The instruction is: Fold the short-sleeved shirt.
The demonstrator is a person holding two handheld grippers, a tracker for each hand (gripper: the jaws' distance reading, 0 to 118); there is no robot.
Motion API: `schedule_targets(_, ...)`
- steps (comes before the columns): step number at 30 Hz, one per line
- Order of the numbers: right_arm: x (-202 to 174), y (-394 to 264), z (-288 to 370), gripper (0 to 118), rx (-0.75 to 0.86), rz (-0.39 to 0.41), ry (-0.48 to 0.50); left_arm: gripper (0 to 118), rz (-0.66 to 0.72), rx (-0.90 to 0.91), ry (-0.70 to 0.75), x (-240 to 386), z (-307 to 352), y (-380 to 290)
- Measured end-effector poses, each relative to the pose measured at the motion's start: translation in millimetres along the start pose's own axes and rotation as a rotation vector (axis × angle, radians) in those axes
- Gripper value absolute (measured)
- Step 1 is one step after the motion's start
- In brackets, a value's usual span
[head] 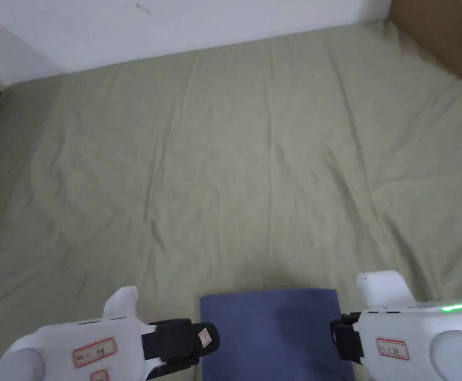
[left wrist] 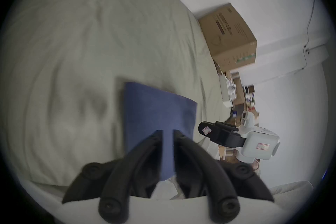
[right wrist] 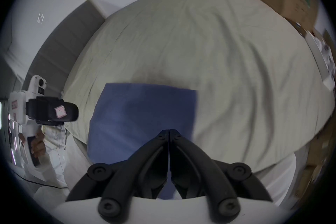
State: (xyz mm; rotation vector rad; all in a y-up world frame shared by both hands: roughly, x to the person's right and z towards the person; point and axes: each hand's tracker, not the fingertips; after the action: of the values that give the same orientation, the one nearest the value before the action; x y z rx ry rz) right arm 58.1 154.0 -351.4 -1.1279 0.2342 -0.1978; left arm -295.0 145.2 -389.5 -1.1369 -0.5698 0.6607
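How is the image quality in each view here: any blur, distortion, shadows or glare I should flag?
Head view: soft, even light, mild overall softness, a faint shadow on the bed sheet past the folded blue shirt. Left gripper view: strong fisheye with dark corners, motion blur on the shirt's edges and cardboard box. Right gripper view: same fisheye, smeared clutter at the right rim. No glare anywhere.

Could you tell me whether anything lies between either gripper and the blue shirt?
Nothing visible does. The shirt lies folded on the green sheet, with the left gripper beside its left edge and the right gripper beside its right edge.
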Motion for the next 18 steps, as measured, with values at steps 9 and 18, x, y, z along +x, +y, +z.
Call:
schedule_targets(9,-14.8,-2.6,-47.2,1,-0.077,0.107,-0.137,102,0.166,-0.032,-0.082,-71.8,-19.0,-12.0)
schedule_targets(18,-4.4,0.8,-46.3,1,-0.086,0.017,-0.106,99,0.178,-0.193,-0.242,-56.9,-96.6,1.2)
